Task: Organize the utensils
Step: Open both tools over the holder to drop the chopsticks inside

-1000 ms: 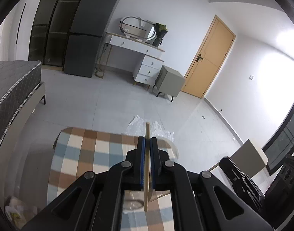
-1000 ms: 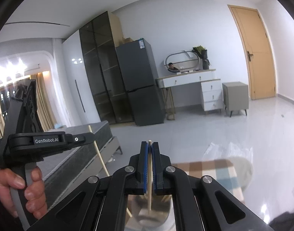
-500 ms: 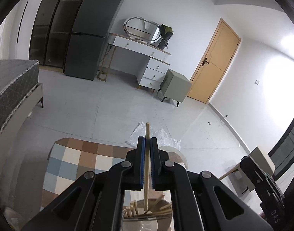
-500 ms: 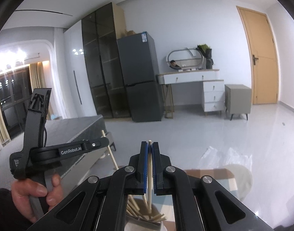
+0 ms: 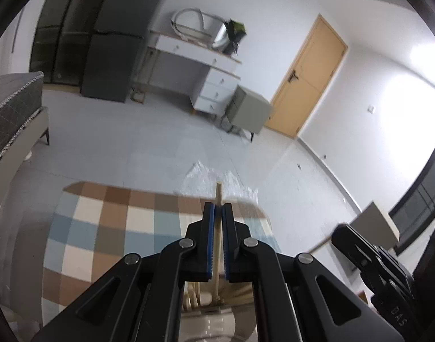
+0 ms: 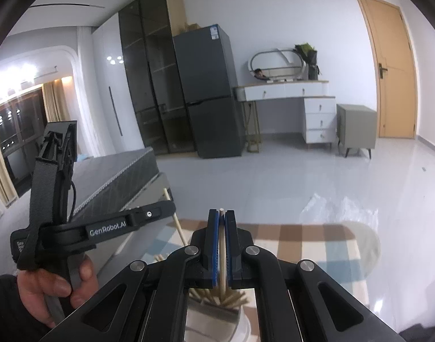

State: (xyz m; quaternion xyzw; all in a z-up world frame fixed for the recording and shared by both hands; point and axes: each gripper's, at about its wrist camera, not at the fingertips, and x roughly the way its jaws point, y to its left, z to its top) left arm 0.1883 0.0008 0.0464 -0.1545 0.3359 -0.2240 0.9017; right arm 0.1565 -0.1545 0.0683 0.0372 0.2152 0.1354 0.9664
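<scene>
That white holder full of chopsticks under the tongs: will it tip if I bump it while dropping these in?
Possibly. The white holder looks narrow, and the chopsticks fanned above its rim probably raise its balance point. The checkered cloth beneath may give slightly, so a sideways knock seems riskier than a straight drop.

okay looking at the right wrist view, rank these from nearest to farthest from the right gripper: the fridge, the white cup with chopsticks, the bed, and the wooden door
1. White cup, right below the right gripper.
2. Bed, left, past the table edge.
3. Fridge, centre, against the back wall.
4. Wooden door, far right; roughly level with the fridge, so too close to call.
</scene>
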